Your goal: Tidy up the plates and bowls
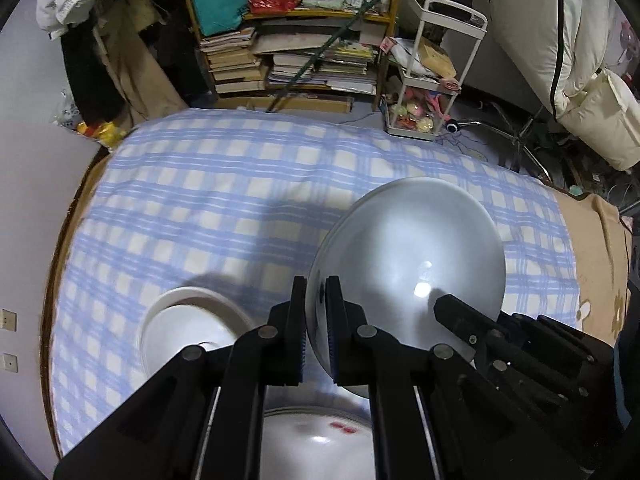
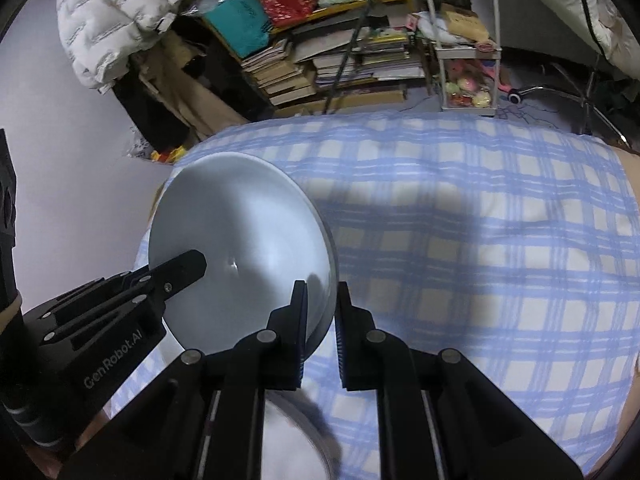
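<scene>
Over the blue-checked bedsheet (image 1: 224,184), left gripper (image 1: 316,292) and right gripper (image 2: 322,296) both pinch one white bowl (image 1: 408,256) above a second bowl (image 1: 188,320) and a plate (image 1: 316,444).

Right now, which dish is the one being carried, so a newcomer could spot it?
Start at the blue-and-cream checked bedcover filling the middle of the room. Above it, the left gripper and right gripper each pinch an opposite rim of a large white glossy bowl. Unlike the smaller white bowl resting on the cover and the white plate below, it is lifted and tilted.
</scene>
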